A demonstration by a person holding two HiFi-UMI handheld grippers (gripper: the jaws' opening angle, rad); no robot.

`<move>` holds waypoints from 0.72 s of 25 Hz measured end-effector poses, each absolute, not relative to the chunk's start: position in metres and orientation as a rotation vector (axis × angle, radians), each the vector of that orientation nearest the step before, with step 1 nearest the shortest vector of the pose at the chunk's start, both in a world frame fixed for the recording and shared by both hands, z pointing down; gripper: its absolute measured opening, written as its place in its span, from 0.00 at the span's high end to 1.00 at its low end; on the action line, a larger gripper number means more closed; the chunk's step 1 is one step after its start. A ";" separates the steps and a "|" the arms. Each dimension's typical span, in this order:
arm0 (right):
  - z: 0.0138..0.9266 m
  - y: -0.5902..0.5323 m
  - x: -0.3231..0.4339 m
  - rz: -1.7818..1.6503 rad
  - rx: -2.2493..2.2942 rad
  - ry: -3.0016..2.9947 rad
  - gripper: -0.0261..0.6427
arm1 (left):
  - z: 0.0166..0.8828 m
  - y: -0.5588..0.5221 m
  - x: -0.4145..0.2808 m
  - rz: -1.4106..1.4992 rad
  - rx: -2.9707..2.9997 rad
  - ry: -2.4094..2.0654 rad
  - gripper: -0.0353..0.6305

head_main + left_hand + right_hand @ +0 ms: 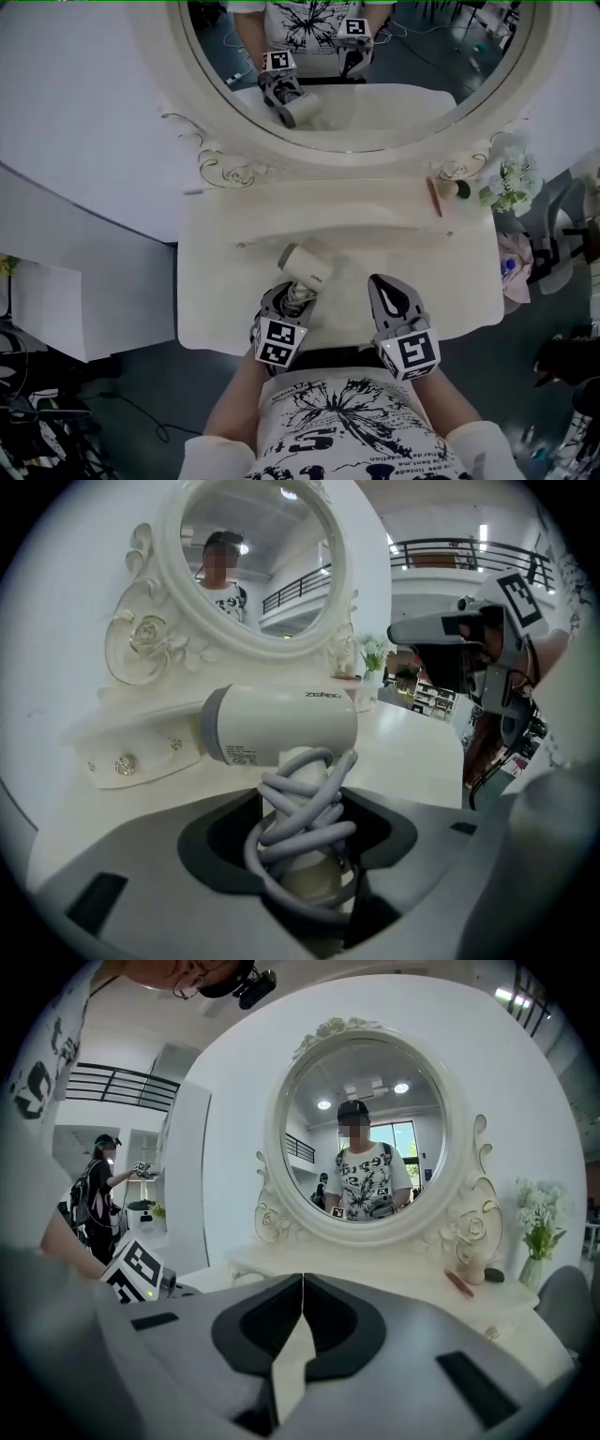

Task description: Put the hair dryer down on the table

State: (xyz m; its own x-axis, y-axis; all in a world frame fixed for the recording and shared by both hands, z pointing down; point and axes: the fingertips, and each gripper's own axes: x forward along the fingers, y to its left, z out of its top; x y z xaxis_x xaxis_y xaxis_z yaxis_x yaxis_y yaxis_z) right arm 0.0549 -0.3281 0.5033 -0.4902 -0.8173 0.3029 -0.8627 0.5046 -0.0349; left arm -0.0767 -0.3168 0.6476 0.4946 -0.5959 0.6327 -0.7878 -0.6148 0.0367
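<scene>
White and ornate, the dressing worktop (220, 291) is lying below me in the head view, with a big round mirror (422, 84) standing at its far edge. A small bunch of pale flowers (511, 183) is sitting at the far right corner, and a thin brown stick (434, 197) is lying just beside it. Near the front edge my left tool (293, 298) is clamping the hair dryer (305, 265) by its handle, the white barrel pointing away from me and to the left, over the worktop. From up here I cannot tell whether the barrel is touching the surface. My right tool (380, 281) is hovering just beside it on the right, apart from the dryer, with its jaws pressed together.

Looking along my left tool, I am seeing its two jaws standing wide on either side of the handle and pressing on it. A grey cord (305, 808) is wrapping that handle in loose loops between the pads. The barrel is lying crosswise above the jaws, its grey rear end facing left, with the mirror rising behind it. My right tool is showing at the right edge, pointing left.

Looking along my right tool, I am seeing its jaws meeting edge to edge and holding nothing. Beyond them the mirror is facing me, the flowers are standing at its right, and the brown stick is lying near them on the worktop.
</scene>
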 end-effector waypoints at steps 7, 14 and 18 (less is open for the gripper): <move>0.506 -0.337 0.054 0.279 1.459 -2.476 0.93 | 0.675 -0.326 -0.074 1.000 2.334 -1.050 0.56; 0.504 -0.346 0.053 0.280 1.463 -2.468 0.93 | 0.681 -0.334 -0.070 1.056 2.313 -0.971 0.56; 0.505 -0.350 0.051 0.283 1.448 -2.471 0.93 | 0.682 -0.335 -0.070 1.053 2.315 -0.966 0.56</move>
State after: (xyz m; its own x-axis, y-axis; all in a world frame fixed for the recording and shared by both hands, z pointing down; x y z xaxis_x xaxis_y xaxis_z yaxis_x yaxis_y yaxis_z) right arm 0.0507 -0.3503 0.5048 -0.4680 -0.8235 0.3207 -0.8747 0.4835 -0.0349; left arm -0.0696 -0.3346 0.6819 0.4726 -0.4196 0.7749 -0.7360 -0.6716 0.0852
